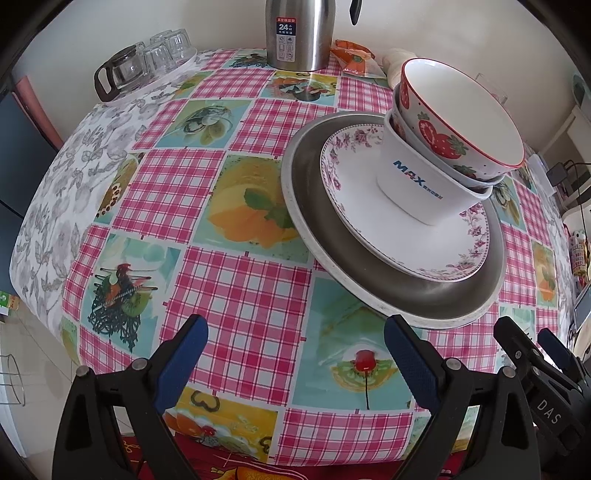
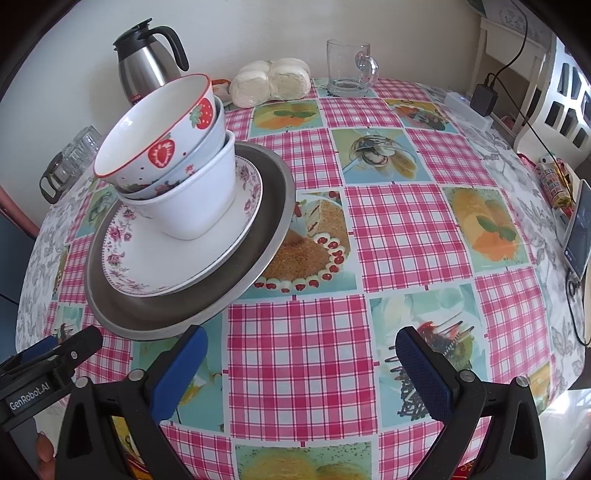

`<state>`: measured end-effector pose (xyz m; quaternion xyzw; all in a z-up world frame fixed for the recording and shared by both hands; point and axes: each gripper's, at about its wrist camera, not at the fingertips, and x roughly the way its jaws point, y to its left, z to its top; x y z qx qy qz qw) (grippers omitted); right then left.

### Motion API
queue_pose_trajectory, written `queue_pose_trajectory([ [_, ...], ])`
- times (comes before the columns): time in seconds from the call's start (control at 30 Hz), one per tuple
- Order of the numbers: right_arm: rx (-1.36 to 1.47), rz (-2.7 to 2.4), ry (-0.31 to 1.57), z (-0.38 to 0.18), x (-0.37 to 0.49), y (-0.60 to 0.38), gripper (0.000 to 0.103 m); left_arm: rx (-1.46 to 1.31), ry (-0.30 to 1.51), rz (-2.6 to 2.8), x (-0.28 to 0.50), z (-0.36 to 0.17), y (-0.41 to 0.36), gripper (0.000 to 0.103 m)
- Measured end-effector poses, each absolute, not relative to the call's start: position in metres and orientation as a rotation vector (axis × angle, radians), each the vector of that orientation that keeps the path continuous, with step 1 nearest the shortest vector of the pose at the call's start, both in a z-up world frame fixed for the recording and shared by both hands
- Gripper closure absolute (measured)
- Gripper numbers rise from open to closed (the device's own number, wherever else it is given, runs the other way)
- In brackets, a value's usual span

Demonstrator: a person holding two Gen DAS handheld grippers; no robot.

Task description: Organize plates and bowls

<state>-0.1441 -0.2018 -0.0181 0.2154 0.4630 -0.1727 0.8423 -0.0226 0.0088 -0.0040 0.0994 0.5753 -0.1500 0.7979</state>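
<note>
A stack stands on the checked tablecloth: a large metal plate [image 1: 369,273] [image 2: 177,306] at the bottom, a floral plate [image 1: 399,236] [image 2: 155,258] on it, then a white square bowl [image 1: 417,184] [image 2: 199,199], a middle bowl [image 1: 461,171] [image 2: 192,162] and a strawberry bowl [image 1: 443,136] [image 2: 162,147] on top. My left gripper [image 1: 295,354] is open and empty, just before the metal plate's near rim. My right gripper [image 2: 301,362] is open and empty, to the right of the stack. Each gripper shows in the other view [image 1: 532,350] [image 2: 62,350].
A steel thermos jug [image 1: 299,33] [image 2: 147,62], a tray of glasses with a glass pot [image 1: 147,62] [image 2: 70,158], a glass mug [image 2: 349,68], wrapped buns [image 2: 271,83] and an orange packet [image 1: 354,59] stand at the back. A phone [image 2: 578,229] and cables lie at the right edge.
</note>
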Motion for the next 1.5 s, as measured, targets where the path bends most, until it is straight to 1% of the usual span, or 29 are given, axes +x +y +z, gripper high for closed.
queue_pose_trajectory([
  [1.5, 0.463, -0.37, 1.0, -0.0254, -0.1437, -0.2037, 0.0, 0.217, 1.242, -0.311, -0.0221, -0.0069, 0.01, 0.007],
])
